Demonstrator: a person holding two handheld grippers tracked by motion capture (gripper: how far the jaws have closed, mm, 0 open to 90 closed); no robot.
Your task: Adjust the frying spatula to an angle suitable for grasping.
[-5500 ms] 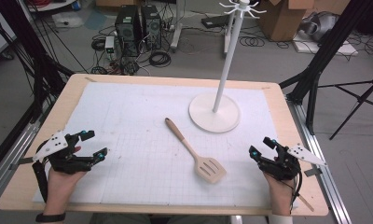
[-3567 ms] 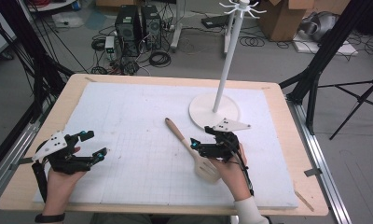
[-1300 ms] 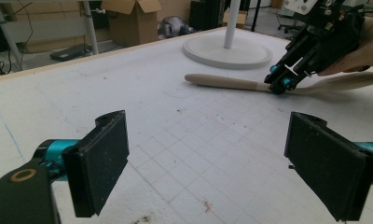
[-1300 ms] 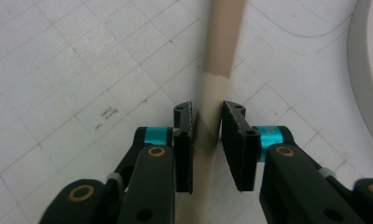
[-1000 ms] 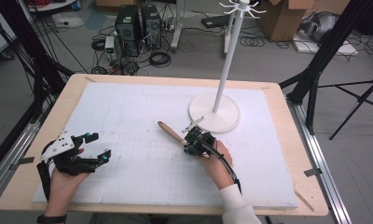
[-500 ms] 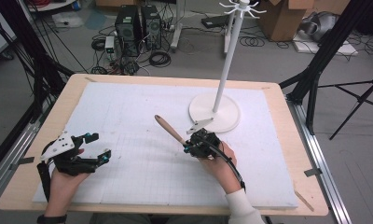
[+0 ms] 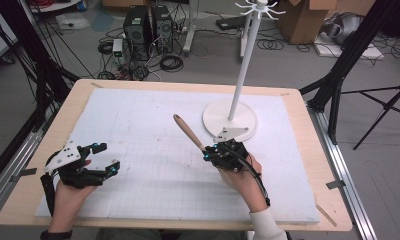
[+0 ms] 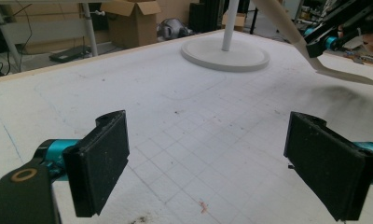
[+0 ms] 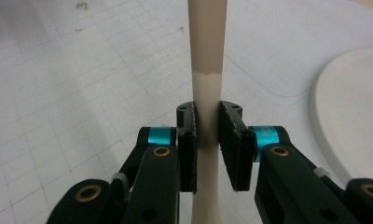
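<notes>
In the high view there are two grippers, one spatula and one stand on a white mat (image 7: pixel 138 125) that covers a wooden table (image 7: pixel 308 125). The left gripper (image 7: pixel 103 157) sits at lower left of the frame, its jaws spread wide with nothing between them. The right gripper (image 7: pixel 213 152) is just right of centre, clamped on the spatula (image 7: pixel 188 132), whose brown handle end slants toward the upper left; the blade is hidden under the gripper and hand. The stand (image 7: pixel 230 120) rises at upper right of centre, its round base just beyond the right gripper. In the left gripper view two black pads (image 8: pixel 103 156) stand far apart over the gridded mat; at upper right the spatula's pale blade (image 8: pixel 343 74) hangs above the mat, held by the right gripper, which is cut off by the frame edge. The stand's base (image 8: pixel 226 56) lies at top centre. In the right gripper view the two jaws pinch the spatula's cream neck (image 9: pixel 207 93) at centre; its lower part is hidden behind the jaws, and the stand's base (image 9: pixel 348 116) is cut off at right.
</notes>
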